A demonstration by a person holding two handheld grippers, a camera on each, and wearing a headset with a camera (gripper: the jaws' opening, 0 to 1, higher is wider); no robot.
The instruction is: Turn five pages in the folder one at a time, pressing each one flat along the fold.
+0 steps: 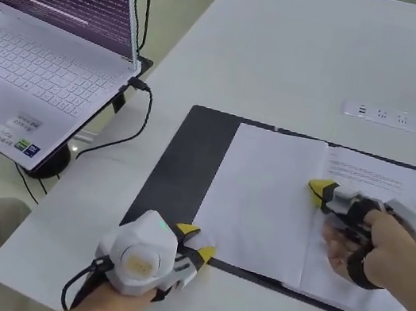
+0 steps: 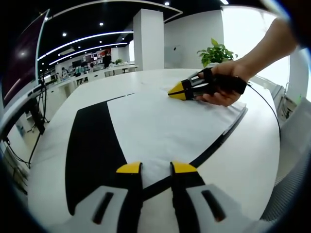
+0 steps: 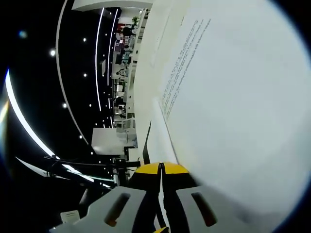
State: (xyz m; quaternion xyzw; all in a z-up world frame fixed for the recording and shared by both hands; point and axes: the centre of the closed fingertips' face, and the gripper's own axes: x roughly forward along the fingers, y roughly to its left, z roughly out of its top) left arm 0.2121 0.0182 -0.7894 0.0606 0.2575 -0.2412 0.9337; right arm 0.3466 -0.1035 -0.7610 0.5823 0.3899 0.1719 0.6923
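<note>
Two grippers: both mine, at the folder (image 1: 182, 167).
Left gripper (image 1: 197, 243): jaws slightly parted, lower centre, folder's near edge.
Right gripper (image 1: 319, 190): jaws pressed together, on page (image 1: 265, 198), centre right.

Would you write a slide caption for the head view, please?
Right hand-held gripper on a page beside the folder's fold; left hand-held gripper at its front edge.

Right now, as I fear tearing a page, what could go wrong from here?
The right tongs, shut, meet the page at the fold with narrow tips; a hard drag might scuff or tear it. The left tongs sit at the near edge of the folder, maybe not pinning it, so it could slide.
</note>
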